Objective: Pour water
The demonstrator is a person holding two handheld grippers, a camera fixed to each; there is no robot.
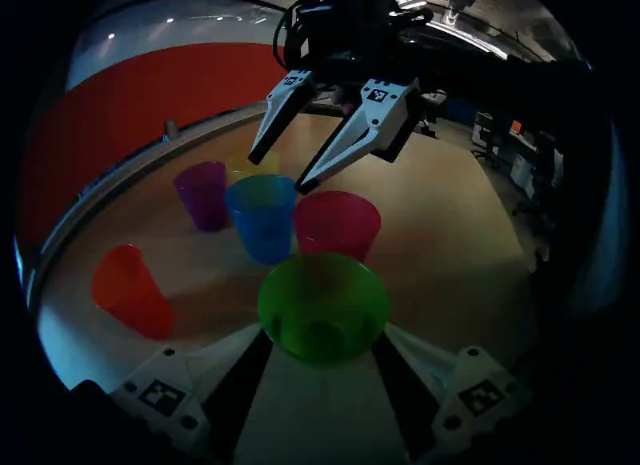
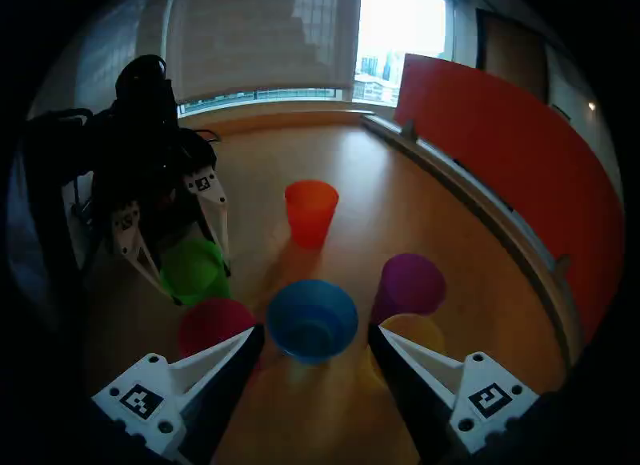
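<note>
The left hand-held gripper (image 1: 322, 330) clasps a translucent tapered green plastic cup (image 1: 323, 301), while the right hand-held gripper (image 2: 314, 328) hangs spread above a blue cup (image 2: 312, 317) on the wooden table (image 2: 360, 185).

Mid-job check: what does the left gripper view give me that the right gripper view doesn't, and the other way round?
Left gripper view: the right gripper seen head-on, open, poised above the blue cup, with dim office furniture behind. Right gripper view: the left gripper head-on, its fingers either side of the green cup, and a bright window. Shared: the wooden table, red partition, and all six cups, including the orange cup, purple cup, pink cup and yellow cup.
</note>
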